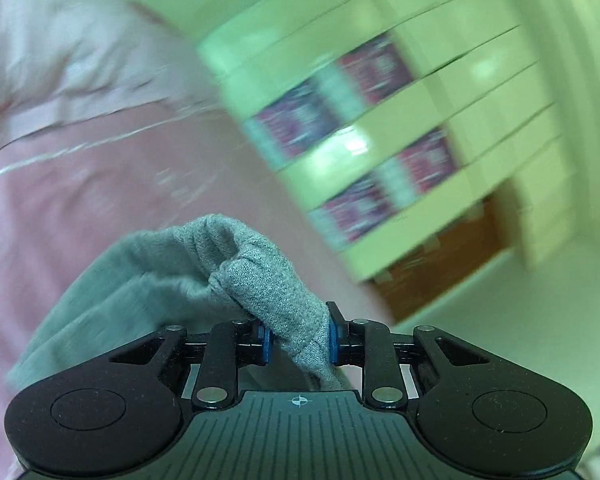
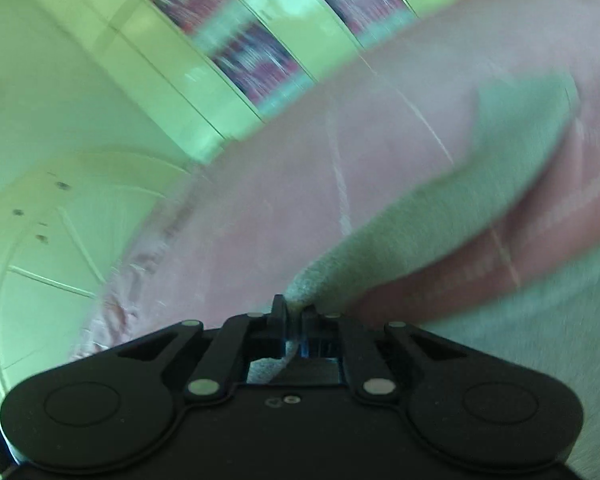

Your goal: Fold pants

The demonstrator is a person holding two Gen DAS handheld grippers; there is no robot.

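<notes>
The pants are grey knit fabric lying on a pink bedsheet. In the left wrist view a bunched fold of the grey pants [image 1: 236, 264] rises between the blue-padded fingers, and my left gripper [image 1: 299, 340] is shut on that thick fold. In the right wrist view a long strip of the grey pants [image 2: 440, 216] stretches away to the upper right, blurred. My right gripper [image 2: 296, 316] is shut on its thin edge, with a bit of fabric showing behind the pads. More grey cloth fills the lower right of that view.
The pink bedsheet [image 1: 100, 200] covers the bed, with a pale pillow or quilt [image 1: 52, 40] at the upper left. A cream cabinet with patterned panels [image 1: 372, 128] stands beyond the bed. White panelled doors [image 2: 52, 240] show on the left in the right wrist view.
</notes>
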